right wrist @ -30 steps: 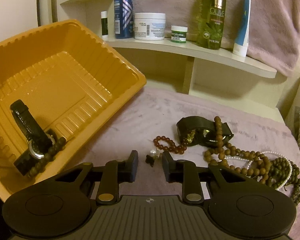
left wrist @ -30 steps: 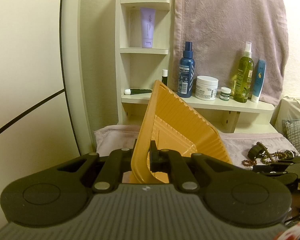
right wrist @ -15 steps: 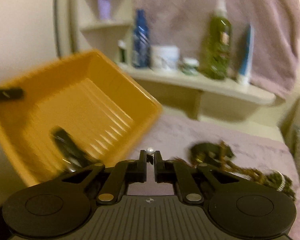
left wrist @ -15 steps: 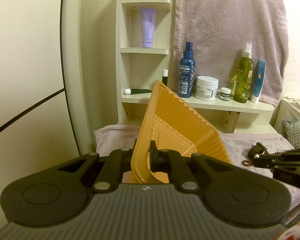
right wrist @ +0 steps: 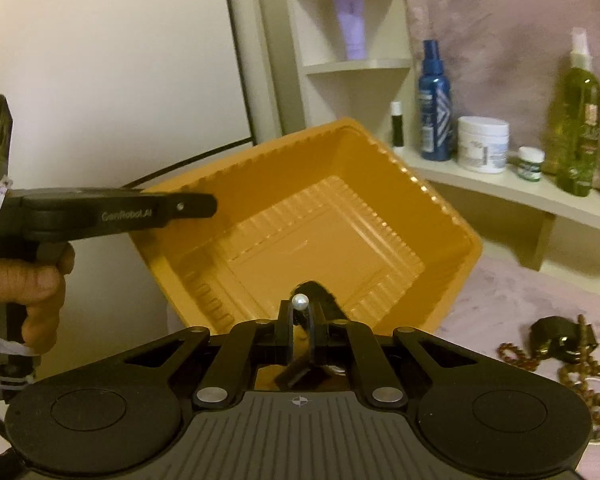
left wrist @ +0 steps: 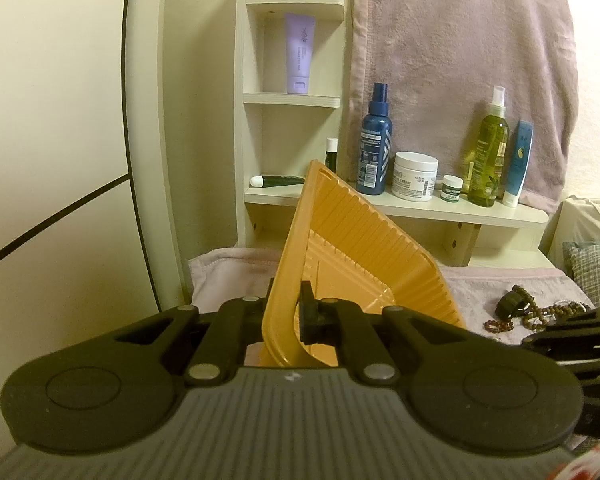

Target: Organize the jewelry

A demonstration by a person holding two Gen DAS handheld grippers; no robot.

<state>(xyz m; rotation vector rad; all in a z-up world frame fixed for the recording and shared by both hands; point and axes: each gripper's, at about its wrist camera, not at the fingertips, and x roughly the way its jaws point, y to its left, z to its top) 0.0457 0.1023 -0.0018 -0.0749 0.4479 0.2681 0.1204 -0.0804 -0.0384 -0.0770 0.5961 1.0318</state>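
Observation:
My left gripper [left wrist: 290, 312] is shut on the rim of an orange plastic tray [left wrist: 352, 248] and holds it tilted up on the pink cloth. In the right wrist view the same tray [right wrist: 320, 208] opens toward me, with the left gripper [right wrist: 196, 206] clamped on its left rim. My right gripper [right wrist: 300, 314] is shut on a small white pearl earring [right wrist: 300, 301], held over the tray's near edge. A black watch strap [right wrist: 320, 292] lies in the tray, mostly hidden behind my fingers. Beaded bracelets [right wrist: 580, 372] and a black watch [right wrist: 556, 332] lie on the cloth to the right.
A white shelf [right wrist: 500, 188] behind the tray carries a blue spray bottle [right wrist: 434, 100], a white jar [right wrist: 482, 144], a small green jar [right wrist: 531, 162] and a green bottle [right wrist: 578, 120]. A pink towel [left wrist: 460, 60] hangs behind. A checked cushion [left wrist: 592, 264] sits at the right.
My right gripper closed on the pearl earring on the cloth, lifted it and swung left over the tray. The left gripper and tray stayed still.

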